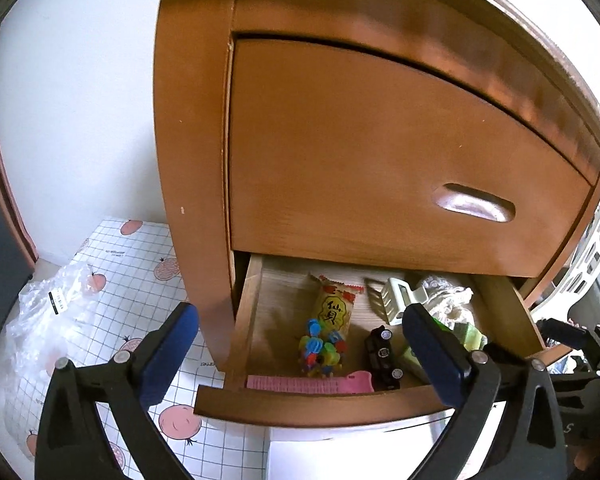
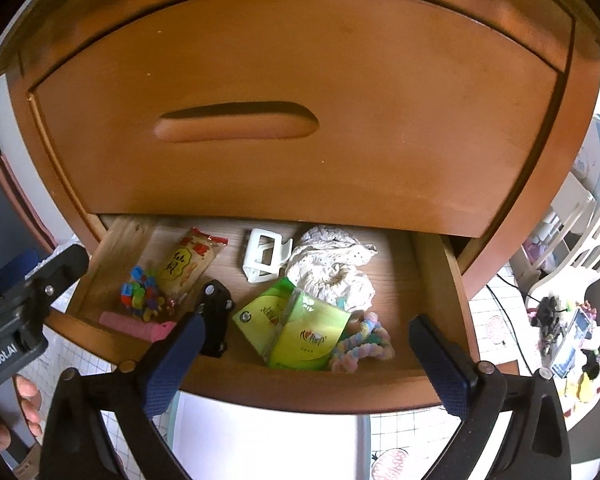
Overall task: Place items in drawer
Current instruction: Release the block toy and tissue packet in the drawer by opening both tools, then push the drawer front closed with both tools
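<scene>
Drawer (image 2: pixel 260 392) pulled out, crowded; left gripper (image 1: pixel 300 348) and right gripper (image 2: pixel 304 356) — spread wide, empty.

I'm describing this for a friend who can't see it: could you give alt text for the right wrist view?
An open wooden drawer holds a snack packet, white clip, green tissue packs, black toy car, white cloth and pastel scrunchie. The right gripper, open and empty, hovers over its front edge.

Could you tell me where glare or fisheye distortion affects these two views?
Left wrist view: glare whitens the upper drawer's recessed handle, and the cabinet edges bow strongly. Right wrist view: the open drawer front curves, and its corners fall dark.
</scene>
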`<control>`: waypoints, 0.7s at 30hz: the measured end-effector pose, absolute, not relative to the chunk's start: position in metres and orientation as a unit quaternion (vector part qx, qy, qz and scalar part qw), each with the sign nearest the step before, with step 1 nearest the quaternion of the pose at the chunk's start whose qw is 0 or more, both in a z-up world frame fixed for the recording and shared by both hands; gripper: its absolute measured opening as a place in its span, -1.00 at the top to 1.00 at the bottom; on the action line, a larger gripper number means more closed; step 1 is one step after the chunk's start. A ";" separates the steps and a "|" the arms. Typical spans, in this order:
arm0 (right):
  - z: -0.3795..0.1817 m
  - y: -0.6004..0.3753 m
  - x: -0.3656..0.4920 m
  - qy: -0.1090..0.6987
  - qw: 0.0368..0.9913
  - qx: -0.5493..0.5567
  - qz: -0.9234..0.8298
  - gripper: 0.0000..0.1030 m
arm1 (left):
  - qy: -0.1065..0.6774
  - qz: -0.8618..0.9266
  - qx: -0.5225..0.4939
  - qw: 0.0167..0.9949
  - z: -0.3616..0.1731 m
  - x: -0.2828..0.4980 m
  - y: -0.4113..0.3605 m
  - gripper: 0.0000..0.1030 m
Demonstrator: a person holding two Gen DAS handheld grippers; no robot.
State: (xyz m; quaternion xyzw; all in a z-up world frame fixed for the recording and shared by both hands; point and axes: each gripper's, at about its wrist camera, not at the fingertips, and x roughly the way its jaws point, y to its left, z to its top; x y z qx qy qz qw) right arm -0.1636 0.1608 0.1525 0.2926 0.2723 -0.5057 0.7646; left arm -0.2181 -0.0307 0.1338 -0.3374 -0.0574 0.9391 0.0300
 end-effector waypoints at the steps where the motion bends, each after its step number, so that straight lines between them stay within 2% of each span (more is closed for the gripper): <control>1: 0.152 0.163 -0.164 0.272 0.765 0.292 -0.505 -1.00 | -0.059 0.940 -0.336 0.030 0.135 -0.216 -0.031 -0.98; 10: 0.150 0.183 -0.174 0.269 0.765 0.295 -0.506 -1.00 | -0.070 0.936 -0.342 0.042 0.134 -0.189 -0.030 -0.98; 21: 0.128 0.195 -0.188 0.274 0.753 0.305 -0.515 -1.00 | -0.041 0.935 -0.349 0.041 0.110 -0.176 -0.013 -0.99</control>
